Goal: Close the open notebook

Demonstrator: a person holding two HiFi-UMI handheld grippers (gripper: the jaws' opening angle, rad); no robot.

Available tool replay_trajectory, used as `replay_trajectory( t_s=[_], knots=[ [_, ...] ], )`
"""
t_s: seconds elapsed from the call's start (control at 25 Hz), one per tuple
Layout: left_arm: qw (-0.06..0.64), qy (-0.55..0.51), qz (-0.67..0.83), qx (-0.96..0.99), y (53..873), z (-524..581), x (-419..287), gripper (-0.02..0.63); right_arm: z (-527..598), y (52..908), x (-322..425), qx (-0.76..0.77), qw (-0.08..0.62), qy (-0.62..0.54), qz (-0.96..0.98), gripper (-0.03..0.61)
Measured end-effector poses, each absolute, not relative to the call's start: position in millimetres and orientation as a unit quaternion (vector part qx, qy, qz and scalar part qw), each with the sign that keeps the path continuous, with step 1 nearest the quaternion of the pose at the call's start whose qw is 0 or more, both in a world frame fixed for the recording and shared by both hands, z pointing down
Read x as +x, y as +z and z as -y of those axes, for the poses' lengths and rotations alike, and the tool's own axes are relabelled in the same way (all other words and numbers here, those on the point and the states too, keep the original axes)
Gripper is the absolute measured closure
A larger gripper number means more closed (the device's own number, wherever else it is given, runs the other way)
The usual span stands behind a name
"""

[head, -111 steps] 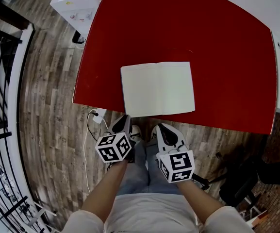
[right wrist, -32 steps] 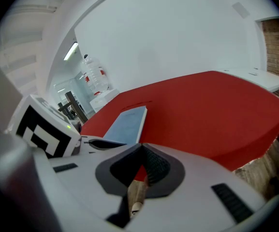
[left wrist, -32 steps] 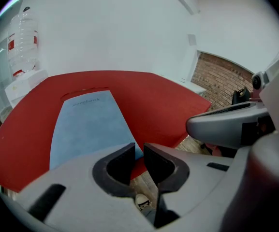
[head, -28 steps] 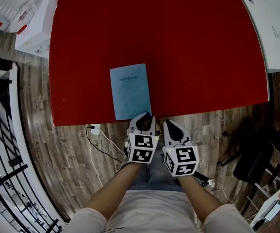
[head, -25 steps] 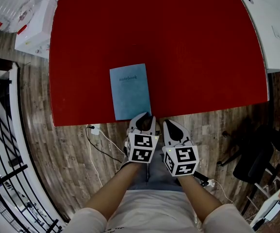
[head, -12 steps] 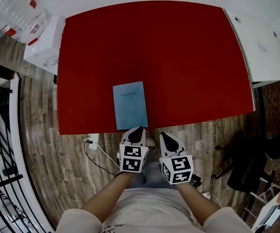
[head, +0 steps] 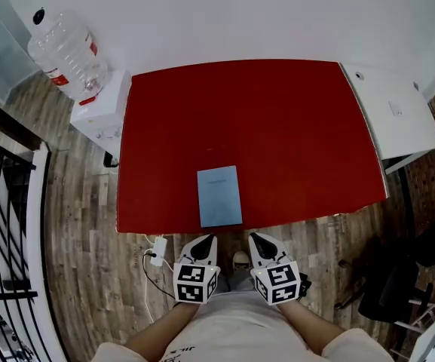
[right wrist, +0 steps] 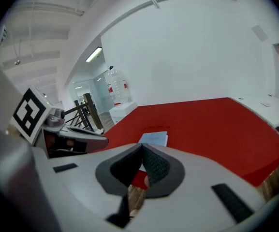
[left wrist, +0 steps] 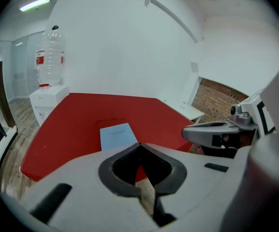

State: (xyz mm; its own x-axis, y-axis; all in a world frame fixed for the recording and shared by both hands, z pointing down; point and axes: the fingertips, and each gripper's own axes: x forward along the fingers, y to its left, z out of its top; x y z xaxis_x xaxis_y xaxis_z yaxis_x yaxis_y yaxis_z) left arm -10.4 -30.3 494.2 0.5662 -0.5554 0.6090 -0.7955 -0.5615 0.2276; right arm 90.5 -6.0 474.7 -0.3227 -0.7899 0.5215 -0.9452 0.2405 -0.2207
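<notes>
A light-blue notebook (head: 219, 195) lies closed and flat on the red table (head: 277, 119), close to its near edge. The left gripper view shows the notebook (left wrist: 118, 135) beyond the jaws, and so does the right gripper view (right wrist: 154, 138). My left gripper (head: 205, 241) hangs off the table over the floor, just below the notebook, jaws shut with nothing between them. My right gripper (head: 255, 240) is beside it, also off the table, shut and empty. Neither gripper touches the notebook.
A white cabinet (head: 100, 111) with a large water bottle (head: 66, 51) stands at the table's left. A white desk (head: 394, 111) adjoins the right side. A black railing (head: 2, 225) runs along the far left. A cable and plug (head: 157, 251) lie on the wooden floor.
Both grippers have drawn back from the table edge toward the person and risen. The left jaws have shut. The view has pulled away, so more of the room shows. The notebook has stayed closed.
</notes>
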Motion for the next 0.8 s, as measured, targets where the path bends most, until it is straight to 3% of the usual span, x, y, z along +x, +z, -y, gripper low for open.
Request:
replay_trajectory(
  t_s=[0.36, 0.8],
  knots=[
    [0.211, 0.203, 0.457, 0.840, 468.1, 30.0, -54.9, 0.607, -0.1, 470.2, 43.8, 0.518, 0.169, 0.230, 0.806, 0.572],
    [0.214, 0.185, 0.472, 0.835, 471.1, 25.8, -70.2, 0.607, 2.4, 467.0, 34.0, 0.524, 0.167, 0.233, 0.802, 0.573]
  ],
)
